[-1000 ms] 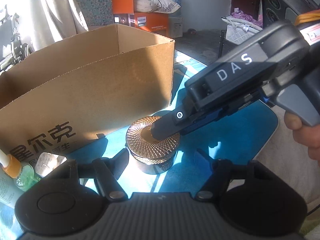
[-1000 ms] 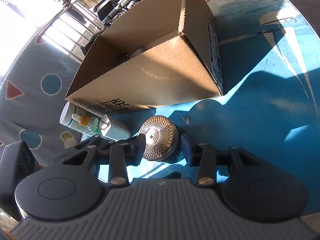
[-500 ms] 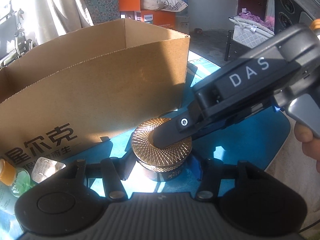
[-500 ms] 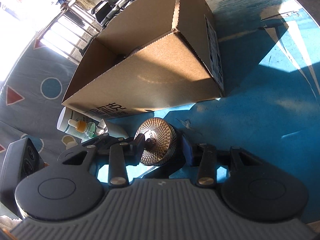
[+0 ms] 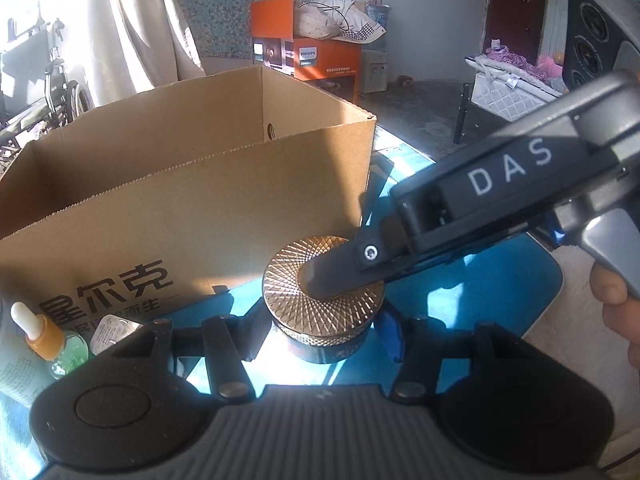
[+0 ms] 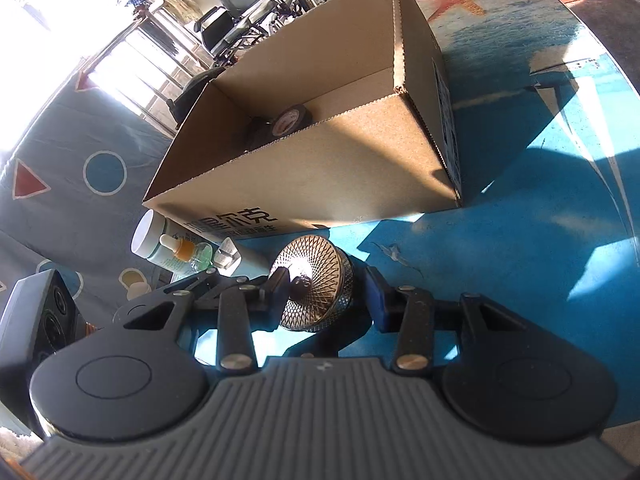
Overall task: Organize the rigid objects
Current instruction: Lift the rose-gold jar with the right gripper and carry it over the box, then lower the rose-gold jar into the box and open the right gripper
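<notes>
The round jar [image 5: 324,308] with the gold faceted lid [image 6: 310,280] sits on the blue table [image 6: 520,264], just in front of the cardboard box [image 5: 192,216]. Your right gripper [image 6: 326,292] straddles it, one finger [image 6: 280,284] over the lid and the other [image 6: 374,294] beside the wall; whether the pads press it you cannot tell. Your left gripper [image 5: 324,344] stands wide, with the jar between its fingers and untouched. Expect the jar to be stiff, fairly heavy for its size and probably breakable; the smooth dark wall may slip, so take hold across the ribbed edge of the lid or low around the body. A dropper bottle [image 5: 48,336] and tube [image 6: 160,248] lie nearby. The box already holds a tape roll [image 6: 290,120].
</notes>
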`<state>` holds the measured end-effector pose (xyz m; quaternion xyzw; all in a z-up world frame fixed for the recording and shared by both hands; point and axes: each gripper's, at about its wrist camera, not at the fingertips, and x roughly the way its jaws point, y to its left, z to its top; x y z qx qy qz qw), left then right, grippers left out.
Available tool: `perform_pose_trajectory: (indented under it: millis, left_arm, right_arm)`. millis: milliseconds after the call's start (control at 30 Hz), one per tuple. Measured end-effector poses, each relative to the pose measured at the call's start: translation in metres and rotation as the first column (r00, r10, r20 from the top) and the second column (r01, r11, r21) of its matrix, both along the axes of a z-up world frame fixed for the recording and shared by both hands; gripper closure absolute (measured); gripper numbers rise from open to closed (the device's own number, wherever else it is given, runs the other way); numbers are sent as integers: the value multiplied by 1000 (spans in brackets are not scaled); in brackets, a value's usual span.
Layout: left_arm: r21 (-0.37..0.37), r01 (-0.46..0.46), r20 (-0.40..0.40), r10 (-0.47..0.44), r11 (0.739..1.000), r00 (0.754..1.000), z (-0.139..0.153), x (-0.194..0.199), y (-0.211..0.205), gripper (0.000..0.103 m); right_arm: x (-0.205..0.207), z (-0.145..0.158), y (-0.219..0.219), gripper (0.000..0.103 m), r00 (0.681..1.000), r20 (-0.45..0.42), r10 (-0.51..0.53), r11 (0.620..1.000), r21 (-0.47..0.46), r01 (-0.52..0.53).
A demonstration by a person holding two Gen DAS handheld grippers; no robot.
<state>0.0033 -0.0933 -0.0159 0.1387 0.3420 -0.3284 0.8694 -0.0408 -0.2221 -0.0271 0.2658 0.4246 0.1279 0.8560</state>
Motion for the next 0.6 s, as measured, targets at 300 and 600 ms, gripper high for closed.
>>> perform_pose_trajectory:
  millis: [300, 600]
  left_arm:
    - [-54, -74, 189, 83, 996, 978, 83, -11, 23, 46]
    - [-68, -196, 74, 201, 978, 977, 115, 78, 34, 46]
  right_arm:
    - [-7, 91, 24, 62, 969, 229, 90, 995, -71, -75]
    - [92, 133, 37, 61, 949, 235, 209, 974, -142, -179]
